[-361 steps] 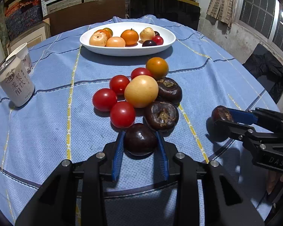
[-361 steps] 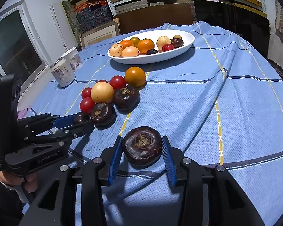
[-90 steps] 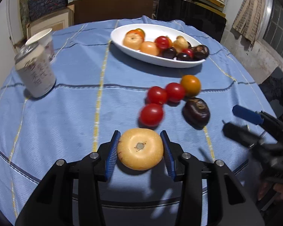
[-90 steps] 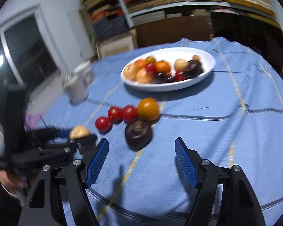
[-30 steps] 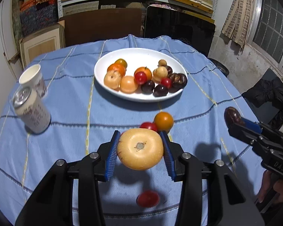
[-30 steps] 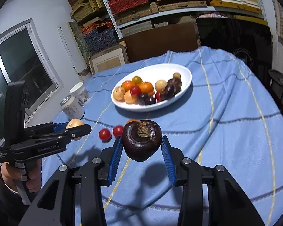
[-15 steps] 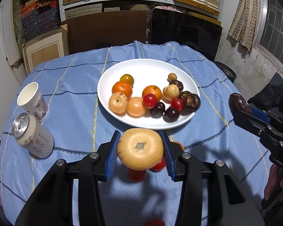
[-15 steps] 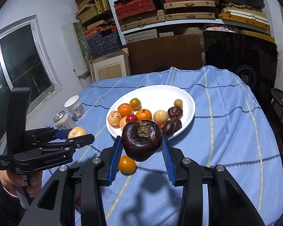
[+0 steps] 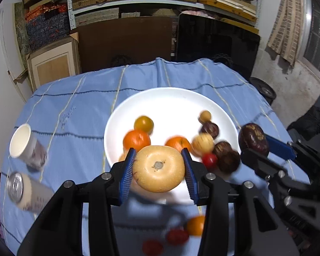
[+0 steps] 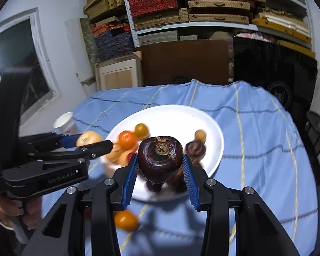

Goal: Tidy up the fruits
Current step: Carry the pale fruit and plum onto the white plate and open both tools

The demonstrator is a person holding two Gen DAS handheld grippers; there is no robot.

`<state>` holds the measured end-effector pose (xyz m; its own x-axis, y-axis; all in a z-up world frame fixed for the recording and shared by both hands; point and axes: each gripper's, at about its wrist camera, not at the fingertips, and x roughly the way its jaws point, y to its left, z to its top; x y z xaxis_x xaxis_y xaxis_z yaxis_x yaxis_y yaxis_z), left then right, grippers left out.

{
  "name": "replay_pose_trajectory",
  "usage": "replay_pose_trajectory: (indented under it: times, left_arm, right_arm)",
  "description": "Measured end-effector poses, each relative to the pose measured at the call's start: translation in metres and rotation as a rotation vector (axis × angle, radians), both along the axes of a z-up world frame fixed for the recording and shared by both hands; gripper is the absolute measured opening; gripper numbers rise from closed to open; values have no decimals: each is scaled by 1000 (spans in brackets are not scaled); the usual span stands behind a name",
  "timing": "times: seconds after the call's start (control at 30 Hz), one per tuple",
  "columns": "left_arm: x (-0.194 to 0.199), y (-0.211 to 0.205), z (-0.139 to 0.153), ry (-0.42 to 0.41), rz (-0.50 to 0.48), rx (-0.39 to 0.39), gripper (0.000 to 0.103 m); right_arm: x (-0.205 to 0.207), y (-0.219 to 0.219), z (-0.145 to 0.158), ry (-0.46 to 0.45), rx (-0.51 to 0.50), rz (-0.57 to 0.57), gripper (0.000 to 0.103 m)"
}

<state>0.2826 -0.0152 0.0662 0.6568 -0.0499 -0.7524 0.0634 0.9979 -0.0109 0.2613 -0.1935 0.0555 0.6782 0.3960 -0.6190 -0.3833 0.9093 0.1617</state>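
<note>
The left tool (image 9: pixel 159 168) is closed on a pale yellow fruit (image 9: pixel 159 168), its blue pads pressed to the widest part on either side, the stem dimple facing the camera; the right tool (image 10: pixel 160 168) is likewise clamped on a dark purple fruit (image 10: pixel 160 157), gripped low across its belly with the dry calyx on top; both are held in the air over the near edge of the white plate (image 9: pixel 170 98), not yet set down; the plate carries oranges, a small red one, a few dark ones and pale ones, blurred, so I cannot sort them finely; three small fruits, two red (image 9: pixel 177 236) and one orange (image 9: pixel 195 226), lie on the blue-clothed bench (image 9: pixel 74 106) just short of the plate; a cup (image 9: pixel 24 145) and a can (image 9: pixel 25 189) stand well to the left.

Both fruits look light, round and smooth-skinned; I judge they would roll once released, and squeeze marks are likely on the yellow one if pinched harder; the purple one seems firmer-shelled; a hold across the middle, as now, suits both.
</note>
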Motion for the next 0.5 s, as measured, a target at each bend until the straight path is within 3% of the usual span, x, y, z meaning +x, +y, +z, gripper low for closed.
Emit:
replay_pose_trajectory:
  times: [0.2,0.4,0.5]
  left_arm:
    - [41,-1,-18,24,50,58,42]
    - [74,-3,-37,72,60,23,44]
    - [83,-4,-41,84,108,44,67]
  right_arm:
    - [33,-1,-20,27,-8,-43,43]
    - [59,6,-37,62,15,-36,44]
    - [69,7,-45,95,48,-35,49]
